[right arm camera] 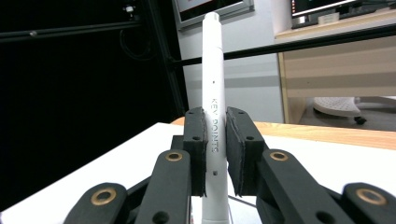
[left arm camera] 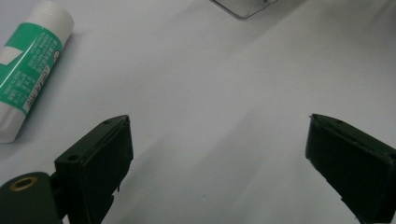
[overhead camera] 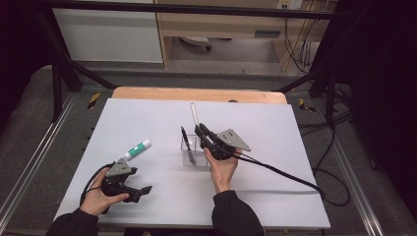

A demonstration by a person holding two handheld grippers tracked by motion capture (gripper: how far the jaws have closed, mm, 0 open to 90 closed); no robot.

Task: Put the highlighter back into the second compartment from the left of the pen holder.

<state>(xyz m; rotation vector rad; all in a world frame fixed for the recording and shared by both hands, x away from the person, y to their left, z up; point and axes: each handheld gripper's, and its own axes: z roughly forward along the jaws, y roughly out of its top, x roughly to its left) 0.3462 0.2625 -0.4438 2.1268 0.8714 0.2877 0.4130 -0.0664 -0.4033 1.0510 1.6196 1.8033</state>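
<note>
The right tool (overhead camera: 200,132) is pinching a white pen (overhead camera: 193,114) near its middle, and the person is holding it just above a small clear holder (overhead camera: 190,153) that stands about the centre of the worktop (overhead camera: 275,196). A dark pen (overhead camera: 185,142) is already leaning in that holder. To me this looks like the dropping-in step: the white pen is gripped and brought over, but not yet lowered in.

The next move, I would judge, is calling for the pen's lower end to be lined up with the holder's mouth, clear of the dark pen, and eased down before the pads let go. The holder looks light and could tip if nudged sideways.

The left tool (overhead camera: 142,191) is resting low on the near left of the worktop, its pads spread wide with nothing between them. A green and white glue stick (overhead camera: 137,149) is lying flat near it, apart from the holder, so it may be waiting its turn.

The right gripper view is showing what the high view cannot: the white pen (right arm camera: 214,116) standing upright between the pads (right arm camera: 196,149), with lettering along its barrel, pressed on both sides. The left gripper view is giving the glue stick (left arm camera: 30,70) up close, lying just beyond the spread pads (left arm camera: 105,158), with a corner of the clear holder (left arm camera: 243,7) at the top edge. The high view alone is giving the layout, where pen, holder and stick sit relative to each other.
</note>
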